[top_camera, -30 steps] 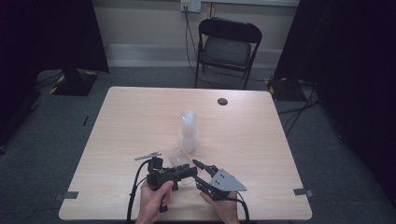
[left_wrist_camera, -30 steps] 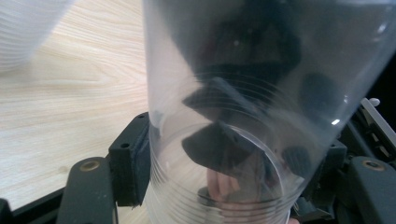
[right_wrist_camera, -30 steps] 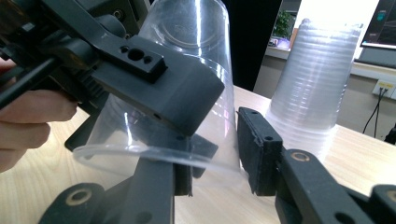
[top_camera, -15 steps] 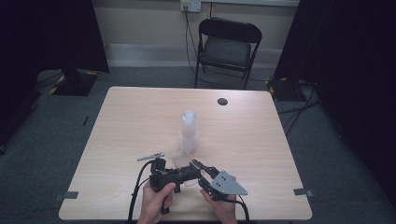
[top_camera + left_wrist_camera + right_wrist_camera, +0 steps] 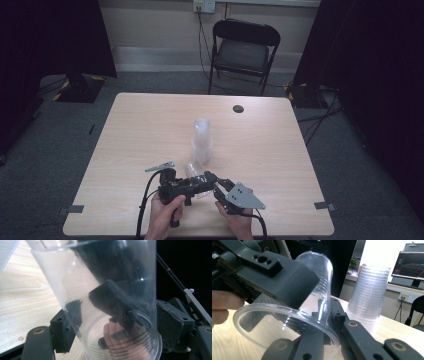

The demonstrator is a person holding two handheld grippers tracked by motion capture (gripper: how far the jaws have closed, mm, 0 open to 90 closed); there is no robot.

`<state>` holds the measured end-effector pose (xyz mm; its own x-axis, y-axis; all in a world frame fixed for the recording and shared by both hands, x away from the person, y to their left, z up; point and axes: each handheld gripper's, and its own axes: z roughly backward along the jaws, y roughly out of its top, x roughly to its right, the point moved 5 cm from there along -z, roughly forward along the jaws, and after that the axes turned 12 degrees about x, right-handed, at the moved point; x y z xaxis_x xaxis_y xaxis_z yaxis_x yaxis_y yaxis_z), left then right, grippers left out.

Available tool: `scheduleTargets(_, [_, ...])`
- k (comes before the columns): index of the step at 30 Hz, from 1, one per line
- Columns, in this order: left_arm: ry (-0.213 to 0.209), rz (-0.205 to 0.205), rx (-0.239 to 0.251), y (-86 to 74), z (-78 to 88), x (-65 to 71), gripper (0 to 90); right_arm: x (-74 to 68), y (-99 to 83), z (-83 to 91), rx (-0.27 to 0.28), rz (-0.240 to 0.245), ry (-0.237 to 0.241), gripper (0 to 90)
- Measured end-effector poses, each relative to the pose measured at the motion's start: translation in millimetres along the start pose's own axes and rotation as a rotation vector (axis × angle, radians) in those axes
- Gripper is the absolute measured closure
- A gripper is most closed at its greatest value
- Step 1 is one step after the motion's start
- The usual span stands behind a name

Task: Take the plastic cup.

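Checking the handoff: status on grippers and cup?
Right hand-held gripper pinches clear cup wall. Left hand-held gripper just opening, cup between jaws. Cup stack behind, clear.

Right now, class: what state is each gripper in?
Left gripper: jaws just been opening, standing either side of the clear plastic cup, pads apart from it.
Right gripper: shut on the cup's wall at its rim.

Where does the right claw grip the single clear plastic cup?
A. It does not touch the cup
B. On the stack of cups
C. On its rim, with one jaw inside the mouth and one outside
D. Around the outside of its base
C: in the right gripper view the right claw pinches the wall of the clear cup at its rim, one jaw inside, one outside.
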<state>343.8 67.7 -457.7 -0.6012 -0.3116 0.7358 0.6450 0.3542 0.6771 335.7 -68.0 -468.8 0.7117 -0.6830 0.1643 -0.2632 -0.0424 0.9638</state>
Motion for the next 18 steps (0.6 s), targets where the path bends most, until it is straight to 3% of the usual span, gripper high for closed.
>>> scheduleTargets(12, [0.023, -0.065, 0.017, 5.3, 9.3, -4.6, 20.9, 15.0, -1.7, 8.2, -0.025, -0.031, -0.058, 90.0])
scheduleTargets(18, [0.041, -0.104, 0.017, 5.4, 12.5, -7.3, 20.6, 21.3, -2.8, 11.5, -0.075, -0.087, -0.08, 90.0])
